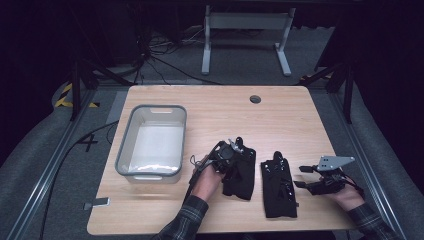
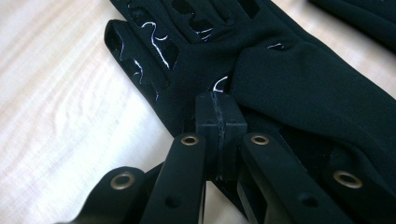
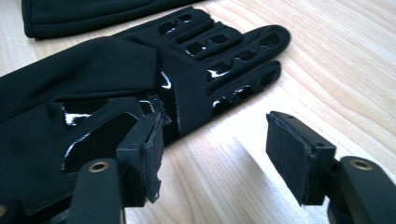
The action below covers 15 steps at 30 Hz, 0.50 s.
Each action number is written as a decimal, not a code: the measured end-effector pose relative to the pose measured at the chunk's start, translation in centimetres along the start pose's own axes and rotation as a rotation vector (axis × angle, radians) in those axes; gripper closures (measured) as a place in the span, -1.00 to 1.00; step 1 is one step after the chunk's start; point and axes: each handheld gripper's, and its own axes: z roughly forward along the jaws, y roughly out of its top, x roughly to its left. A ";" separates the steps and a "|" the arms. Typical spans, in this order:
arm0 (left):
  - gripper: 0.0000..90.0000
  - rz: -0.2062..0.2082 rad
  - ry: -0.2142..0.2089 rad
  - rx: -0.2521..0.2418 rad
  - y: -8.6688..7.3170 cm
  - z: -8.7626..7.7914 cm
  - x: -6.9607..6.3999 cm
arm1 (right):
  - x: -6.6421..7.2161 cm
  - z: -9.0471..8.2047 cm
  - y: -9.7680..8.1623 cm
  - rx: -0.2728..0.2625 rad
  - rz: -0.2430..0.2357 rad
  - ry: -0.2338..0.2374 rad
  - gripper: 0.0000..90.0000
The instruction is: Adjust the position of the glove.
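pinching a fold of the left black glove [image 2: 280,84] between jaws pressed tight together, the left gripper [image 1: 231,156] sits right on top of that glove, whose fingers stretch away ahead of its tips. the right gripper [image 3: 215,149] rests with its jaws apart and nothing between them, bare wooden table [image 3: 355,70] in the gap. the second black glove [image 3: 140,88] lies just beside its left jaw, and a grey bin [image 1: 152,142] stands well off beyond the left gripper.

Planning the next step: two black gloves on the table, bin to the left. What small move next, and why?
Probably carry the left glove toward the grey bin. The left gripper has its jaws shut at that glove's edge, seemingly pinching fabric, and the bin sits near it. The right gripper is open beside the right glove, gripping nothing.
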 end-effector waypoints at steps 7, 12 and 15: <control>1.00 -0.015 -0.040 -0.014 -1.4 -0.8 -0.8 | 0.5 0.1 0.2 0.005 -0.019 0.050 0.17; 1.00 -0.009 -0.046 -0.020 -2.1 -1.2 -1.6 | 1.0 0.2 0.5 0.004 -0.034 0.087 0.52; 1.00 -0.001 -0.048 -0.019 -2.4 -1.4 -2.0 | 1.5 0.3 0.7 -0.013 -0.057 0.113 0.78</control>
